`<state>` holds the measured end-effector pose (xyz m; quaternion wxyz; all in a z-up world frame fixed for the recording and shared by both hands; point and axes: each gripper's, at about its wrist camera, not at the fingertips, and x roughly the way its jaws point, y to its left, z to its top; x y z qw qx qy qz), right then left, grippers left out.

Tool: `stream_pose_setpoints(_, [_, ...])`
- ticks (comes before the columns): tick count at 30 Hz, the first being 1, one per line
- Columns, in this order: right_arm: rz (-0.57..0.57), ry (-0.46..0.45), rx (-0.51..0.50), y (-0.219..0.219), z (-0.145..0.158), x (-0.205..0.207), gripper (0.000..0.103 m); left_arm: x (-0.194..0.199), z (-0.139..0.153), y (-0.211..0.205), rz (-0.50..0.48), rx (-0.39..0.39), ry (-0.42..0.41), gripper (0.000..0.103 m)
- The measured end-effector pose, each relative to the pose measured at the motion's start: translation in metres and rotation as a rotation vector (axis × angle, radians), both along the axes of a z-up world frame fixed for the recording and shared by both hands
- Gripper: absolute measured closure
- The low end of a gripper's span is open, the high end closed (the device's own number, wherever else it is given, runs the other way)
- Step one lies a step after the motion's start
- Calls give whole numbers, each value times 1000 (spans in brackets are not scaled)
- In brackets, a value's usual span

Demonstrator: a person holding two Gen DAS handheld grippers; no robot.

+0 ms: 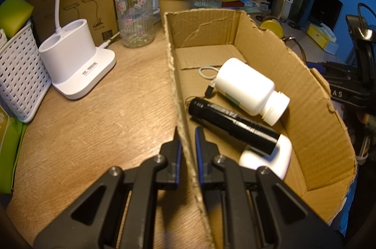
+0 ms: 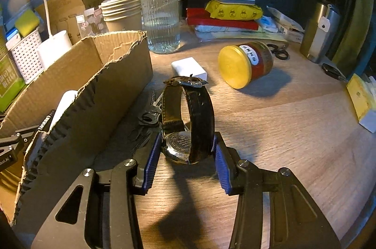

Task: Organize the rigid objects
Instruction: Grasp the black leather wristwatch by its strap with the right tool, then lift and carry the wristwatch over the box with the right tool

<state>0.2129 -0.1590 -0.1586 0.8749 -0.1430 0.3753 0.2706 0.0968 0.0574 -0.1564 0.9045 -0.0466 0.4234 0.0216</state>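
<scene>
My left gripper (image 1: 187, 131) is shut on the left wall of the torn cardboard box (image 1: 305, 108), one finger on each side of it. Inside the box lie a white pill bottle (image 1: 246, 87), a black flashlight (image 1: 235, 124) with a cord loop, and a white object (image 1: 270, 159) under the flashlight's end. In the right wrist view a dark leather wristwatch (image 2: 188, 122) stands on edge, its strap looping up, just right of the box (image 2: 105, 94). My right gripper (image 2: 188, 138) is shut on it, with the blue pads against its case and strap.
On the wooden desk past the watch lie keys (image 2: 150, 117), a white block (image 2: 188, 68) and a yellow-lidded jar (image 2: 246, 63) on its side. A water bottle (image 2: 159, 14), paper cups, scissors (image 2: 279, 52) and a steel tumbler (image 2: 322, 33) stand behind. A white lamp base (image 1: 75, 61) and basket (image 1: 21, 79) sit left of the box.
</scene>
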Motion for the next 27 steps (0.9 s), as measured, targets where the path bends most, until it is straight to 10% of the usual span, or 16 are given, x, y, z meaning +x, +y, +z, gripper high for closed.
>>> stream_pose_setpoints(27, [19, -89, 44, 0, 35, -21, 57, 0, 0, 0, 0, 0, 0, 92])
